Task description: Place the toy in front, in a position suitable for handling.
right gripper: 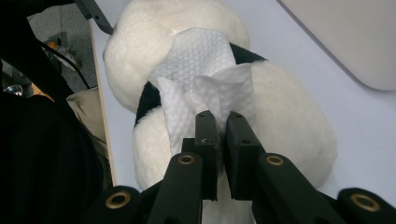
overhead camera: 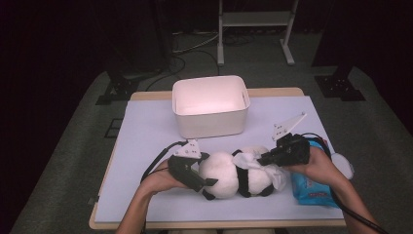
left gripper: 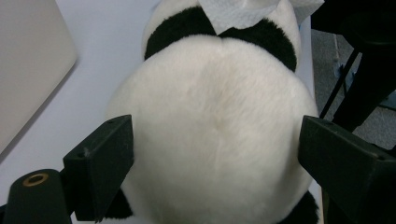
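Evidently a wiping job: the right gripper [right gripper: 219, 122] has its jaws pressed together on a bunched wipe [right gripper: 205, 79] and holds it against the panda [overhead camera: 237, 173], which lies on its side low and centre in the high view, on the white mat [overhead camera: 146, 126].

Left gripper [left gripper: 215, 154]: jaws spread wide to either side of the panda's round white body. I cannot tell whether the pads press the fur or only flank it.

Risks, as I judge them:
- If the left jaws only flank the toy, a firm stroke of the wipe could roll or shove it toward the mat's near edge.
- Wipe is thin and crumpled; dragged over plush pile it may snag, tear or slip out of the narrow pinch.
- Pack of wipes [overhead camera: 311, 187] sits just under the right hand; an elbow swing could knock it off the lower right corner.

Materials:
- Panda: soft plush, short pile, white with black bands; bulbous, yielding.
- Wipe: white, embossed dimple pattern, limp folds.
- Bin [overhead camera: 210, 105]: white, rounded-corner box, smooth rigid walls, upper centre, well apart from the toy.
- Mat: flat, matte.
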Tool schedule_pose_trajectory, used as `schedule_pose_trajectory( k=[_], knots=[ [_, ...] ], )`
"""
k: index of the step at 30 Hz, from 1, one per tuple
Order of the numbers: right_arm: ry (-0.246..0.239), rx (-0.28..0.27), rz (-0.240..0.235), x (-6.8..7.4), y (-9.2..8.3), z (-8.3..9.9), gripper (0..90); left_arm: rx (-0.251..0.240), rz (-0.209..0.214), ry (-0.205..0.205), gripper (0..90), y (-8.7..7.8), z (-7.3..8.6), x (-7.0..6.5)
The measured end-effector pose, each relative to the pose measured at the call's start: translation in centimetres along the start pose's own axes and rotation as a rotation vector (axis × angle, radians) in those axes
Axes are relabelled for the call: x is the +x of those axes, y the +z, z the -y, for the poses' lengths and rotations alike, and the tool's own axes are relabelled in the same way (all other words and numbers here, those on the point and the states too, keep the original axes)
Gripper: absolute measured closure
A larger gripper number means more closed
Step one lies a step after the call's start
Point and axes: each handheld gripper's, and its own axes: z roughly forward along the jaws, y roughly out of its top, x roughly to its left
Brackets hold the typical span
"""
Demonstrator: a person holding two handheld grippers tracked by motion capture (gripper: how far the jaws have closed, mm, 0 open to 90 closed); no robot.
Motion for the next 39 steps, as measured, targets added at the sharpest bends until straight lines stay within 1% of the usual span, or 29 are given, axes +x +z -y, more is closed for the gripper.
schedule_pose_trajectory(
  k=[2,3,5,10,12,15,17,18,21,22,24,25,28,30,32,35,39],
  knots=[
    [0.005,0.0,0.005,-0.1,-0.1,0.3,83.5,0.01,0.0,-0.006,10.3,-0.1,0.1,0.0],
    [0.016,-0.004,0.003,-0.1,-0.1,0.5,83.5,0.017,0.005,-0.003,10.3,-0.1,0.2,0.0],
    [0.023,-0.013,-0.001,-0.2,-0.1,0.8,83.5,0.029,0.012,-0.017,9.7,0.0,0.5,0.2],
    [0.03,-0.013,0.002,-0.2,-0.3,1.3,83.5,0.065,0.022,-0.027,8.9,0.2,1.1,0.4],
    [0.034,-0.02,-0.003,-0.2,-0.3,1.4,83.5,0.067,0.03,-0.042,8.2,0.4,1.3,0.5],
    [0.014,-0.026,-0.002,0.1,-0.2,1.0,83.4,0.079,0.032,-0.034,8.8,0.8,1.5,0.4],
    [0.003,-0.022,0.0,0.4,-0.1,0.6,83.4,0.073,0.026,-0.025,10.2,0.8,1.4,0.5],
    [-0.005,-0.02,0.001,0.6,0.0,0.4,83.4,0.064,0.027,-0.03,10.3,0.8,1.5,0.5],
    [-0.025,-0.014,-0.012,0.8,0.3,-0.3,83.4,0.059,0.027,-0.023,10.3,0.8,1.4,0.5],
    [-0.037,-0.005,-0.007,0.9,0.5,-0.6,83.4,0.059,0.027,-0.021,10.3,0.8,1.4,0.5],
    [-0.044,-0.001,-0.019,1.2,1.0,-1.2,83.3,0.06,0.026,-0.021,10.3,0.8,1.3,0.5],
    [-0.058,0.005,-0.022,1.3,1.4,-1.4,83.3,0.06,0.025,-0.02,10.3,0.8,1.3,0.5],
    [-0.074,0.013,-0.039,1.7,2.3,-2.2,83.1,0.059,0.025,-0.021,10.3,0.8,1.4,0.6],
    [-0.092,0.025,-0.04,1.9,2.7,-2.6,82.9,0.06,0.022,-0.025,10.2,0.7,1.5,0.6],
    [-0.087,0.026,-0.039,1.9,2.6,-2.7,82.9,0.054,0.023,-0.024,10.2,0.7,1.6,0.7],
    [-0.077,0.011,-0.033,1.6,1.9,-2.2,82.9,0.052,0.021,-0.025,10.2,0.7,1.5,0.7],
    [-0.042,-0.005,-0.017,1.1,0.8,-1.0,82.9,0.049,0.021,-0.027,10.2,0.7,1.6,0.7]
  ],
)
